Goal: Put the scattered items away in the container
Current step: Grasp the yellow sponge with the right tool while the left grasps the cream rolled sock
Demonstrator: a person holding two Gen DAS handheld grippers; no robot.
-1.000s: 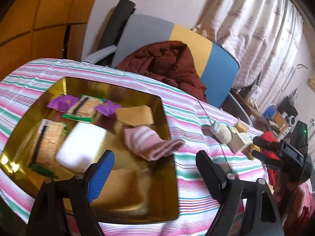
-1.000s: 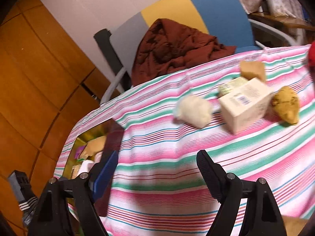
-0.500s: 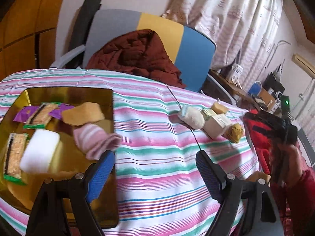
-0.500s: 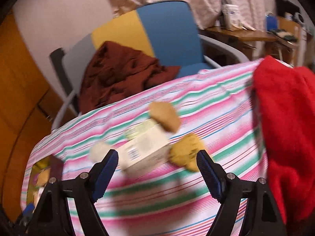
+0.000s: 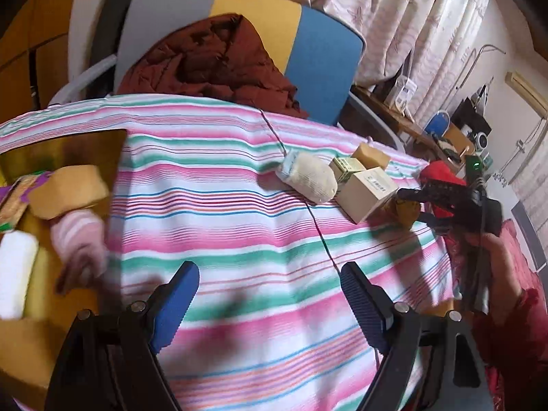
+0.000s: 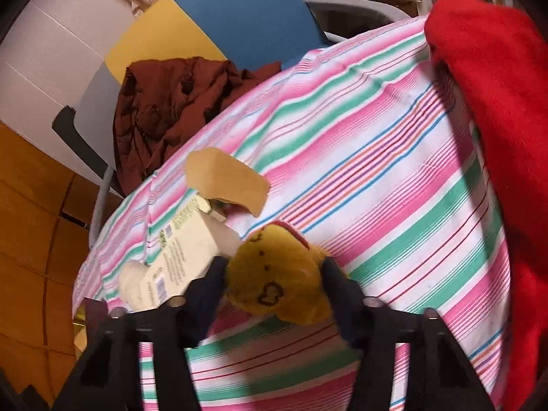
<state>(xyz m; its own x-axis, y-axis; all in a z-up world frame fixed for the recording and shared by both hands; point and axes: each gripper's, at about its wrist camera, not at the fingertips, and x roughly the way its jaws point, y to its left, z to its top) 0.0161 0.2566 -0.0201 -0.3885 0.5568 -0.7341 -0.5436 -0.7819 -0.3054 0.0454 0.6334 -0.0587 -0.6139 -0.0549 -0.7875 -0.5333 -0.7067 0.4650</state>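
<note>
A gold tray [image 5: 61, 144] at the left holds a tan sponge [image 5: 68, 190], a pink striped sock [image 5: 80, 238], a white block [image 5: 15, 267] and snack packets. My left gripper [image 5: 270, 294] is open and empty above the striped cloth. On the right lie a cream sock [image 5: 308, 178], a beige box [image 5: 366, 193], a small green box [image 5: 346, 167] and a tan sponge [image 5: 371, 156]. My right gripper [image 6: 274, 274] has its jaws around a yellow plush toy [image 6: 277, 274], touching both its sides. The right gripper also shows in the left wrist view [image 5: 424, 205].
A striped cloth [image 5: 239, 205] covers the table. A chair with a dark red jacket [image 5: 212, 65] stands behind it. A red cloth [image 6: 496, 102] lies at the right edge. A thin cable [image 5: 308, 205] runs across the table.
My left gripper has swung right, away from the tray. My right gripper has moved in and closed around the yellow plush toy.
</note>
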